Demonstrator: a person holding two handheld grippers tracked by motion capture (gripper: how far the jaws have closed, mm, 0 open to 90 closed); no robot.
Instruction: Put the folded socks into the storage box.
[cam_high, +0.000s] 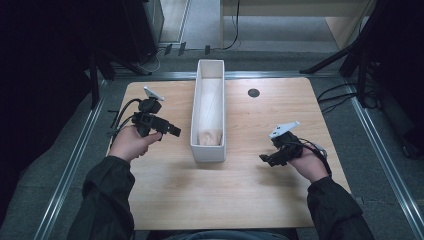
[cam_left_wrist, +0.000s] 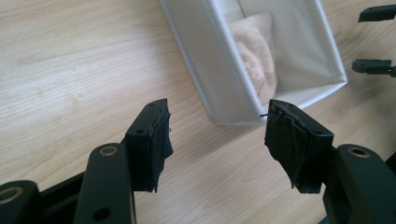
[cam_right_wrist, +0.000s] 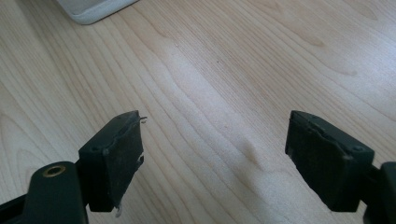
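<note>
High view: a long white bin stands mid-surface, its long axis running away from the person. A folded beige cloth lies inside at the near end. The left claw points toward the bin's left wall and is the nearer of the two; the right claw sits apart, right of the bin's near corner.

Left gripper view: jaws parted, nothing between them. The bin lies ahead and slightly right, the cloth beyond its wall.

Right gripper view: jaws wide and empty over bare wooden surface; the bin's corner shows at upper left.
</note>
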